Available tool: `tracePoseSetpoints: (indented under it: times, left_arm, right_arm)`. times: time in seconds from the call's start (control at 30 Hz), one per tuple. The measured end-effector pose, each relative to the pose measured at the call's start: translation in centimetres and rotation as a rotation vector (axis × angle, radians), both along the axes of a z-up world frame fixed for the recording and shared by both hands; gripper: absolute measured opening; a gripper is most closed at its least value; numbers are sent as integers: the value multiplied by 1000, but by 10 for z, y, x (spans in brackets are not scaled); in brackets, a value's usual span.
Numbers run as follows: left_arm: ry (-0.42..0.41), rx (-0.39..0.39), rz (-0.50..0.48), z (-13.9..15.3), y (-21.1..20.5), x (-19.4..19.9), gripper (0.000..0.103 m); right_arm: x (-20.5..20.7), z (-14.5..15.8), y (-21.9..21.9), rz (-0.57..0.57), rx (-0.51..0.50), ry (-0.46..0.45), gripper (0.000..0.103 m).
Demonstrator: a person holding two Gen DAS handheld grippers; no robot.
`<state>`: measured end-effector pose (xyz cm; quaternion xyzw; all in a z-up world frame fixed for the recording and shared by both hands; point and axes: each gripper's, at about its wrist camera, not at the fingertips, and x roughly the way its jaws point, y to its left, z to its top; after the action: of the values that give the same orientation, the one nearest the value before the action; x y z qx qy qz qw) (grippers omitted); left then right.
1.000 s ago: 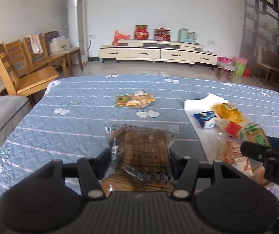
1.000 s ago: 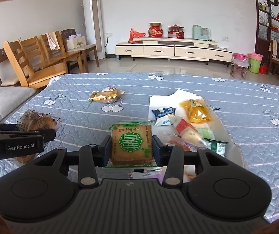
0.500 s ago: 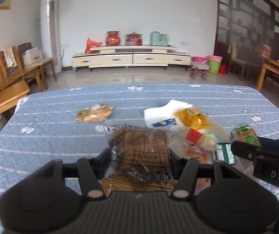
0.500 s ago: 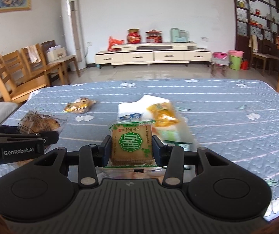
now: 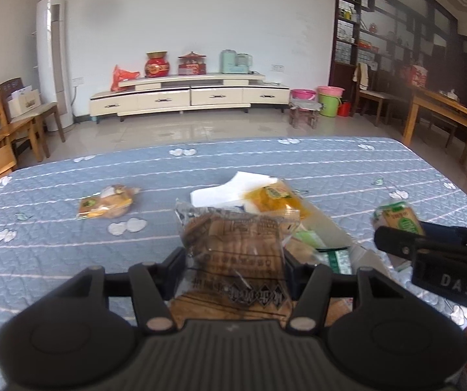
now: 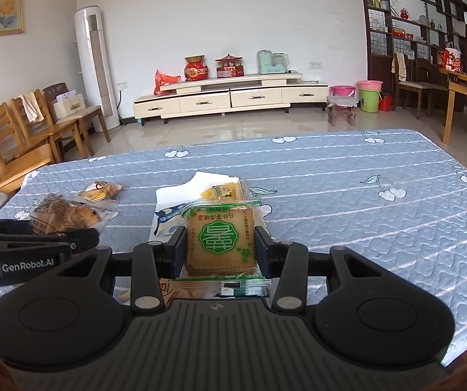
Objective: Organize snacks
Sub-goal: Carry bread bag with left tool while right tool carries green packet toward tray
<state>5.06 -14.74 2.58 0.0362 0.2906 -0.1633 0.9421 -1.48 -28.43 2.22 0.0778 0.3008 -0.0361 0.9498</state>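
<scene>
Blue quilted table [image 6: 347,195]; white paper [image 5: 233,189] under loose snack packets [image 5: 272,195].

right claw [image 6: 221,247] clamps green-label biscuit pack [image 6: 221,240]; left claw [image 6: 67,238] grips brown bread packet [image 6: 65,216].

Blue-grey quilted tablecloth [image 6: 347,195] with white hearts; beside the white paper [image 6: 181,192], a green-printed packet [image 6: 222,238] and a brown one [image 5: 233,247].
</scene>
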Motion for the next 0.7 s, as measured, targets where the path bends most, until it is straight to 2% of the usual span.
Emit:
tracePoseSetpoints:
  times: [0.7]
  left_arm:
    - [73,19,-62,-24,-27,-7,59]
  right_arm:
    - [4,-1,1,19,10,75,54]
